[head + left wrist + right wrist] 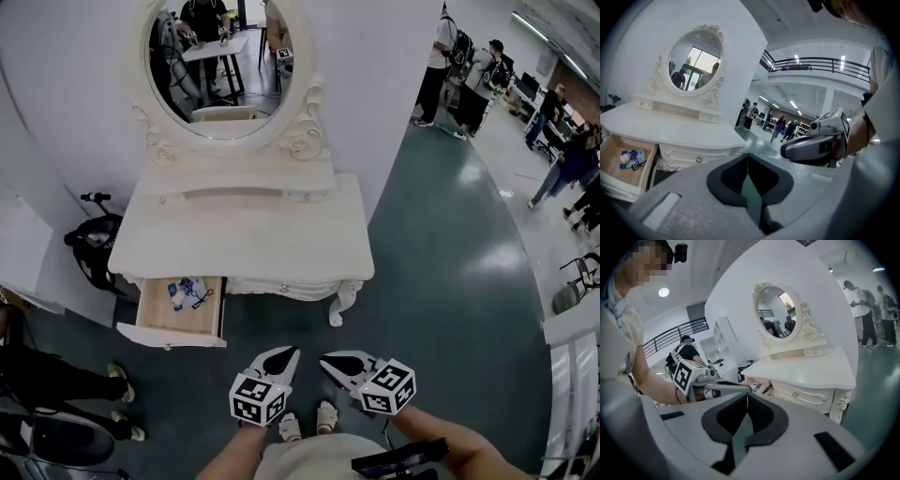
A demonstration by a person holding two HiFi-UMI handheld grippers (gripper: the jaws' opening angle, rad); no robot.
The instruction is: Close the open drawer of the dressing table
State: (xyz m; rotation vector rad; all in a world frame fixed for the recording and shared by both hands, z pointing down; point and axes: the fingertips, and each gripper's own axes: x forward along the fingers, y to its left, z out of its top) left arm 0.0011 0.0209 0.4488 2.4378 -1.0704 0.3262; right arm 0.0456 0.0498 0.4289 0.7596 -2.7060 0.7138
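The white dressing table [244, 234] with an oval mirror stands against the wall. Its left drawer [178, 317] is pulled out, with small blue and white items inside. My left gripper [291, 353] and right gripper [325, 362] hang side by side over the floor in front of the table, right of the drawer and apart from it. Both are shut with nothing between the jaws. In the left gripper view the jaws [748, 157] meet, and the drawer [628, 161] lies to the far left. In the right gripper view the jaws [747, 394] meet, and the left gripper [701, 378] partly hides the drawer [758, 386].
A black bag [94, 246] sits on the floor left of the table. A person's legs [66, 382] reach in at the left edge. Several people stand at the back right [450, 56]. My own feet [305, 424] are on the green floor below the grippers.
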